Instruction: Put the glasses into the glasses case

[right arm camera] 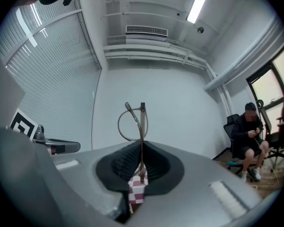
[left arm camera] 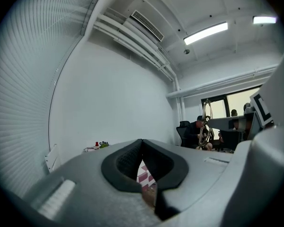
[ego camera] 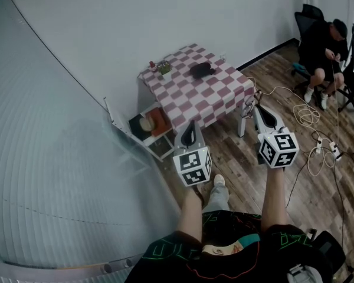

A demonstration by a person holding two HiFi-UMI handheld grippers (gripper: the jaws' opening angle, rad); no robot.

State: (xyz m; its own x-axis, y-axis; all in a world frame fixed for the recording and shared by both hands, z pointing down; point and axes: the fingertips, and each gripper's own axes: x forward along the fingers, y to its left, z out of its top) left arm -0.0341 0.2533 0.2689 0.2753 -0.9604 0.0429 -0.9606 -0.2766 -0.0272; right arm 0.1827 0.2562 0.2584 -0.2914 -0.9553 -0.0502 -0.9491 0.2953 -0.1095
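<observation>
Left gripper (ego camera: 191, 128) clenched on nothing, held in the air short of the checkered table (ego camera: 221, 93), dark case (ego camera: 202, 69) lying on the table's far part, right gripper (right arm camera: 141, 161) clamped on the glasses (right arm camera: 131, 122), raised well apart from the case

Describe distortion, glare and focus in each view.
Head view: wide-angle bend curves the ribbed wall, even light, red-and-white checked table small but sharp. Left gripper view: strong fisheye, dark corners, ceiling strip light blown out. Right gripper view: same fisheye, thin wire-framed glasses sharp against the plain white wall.
</observation>
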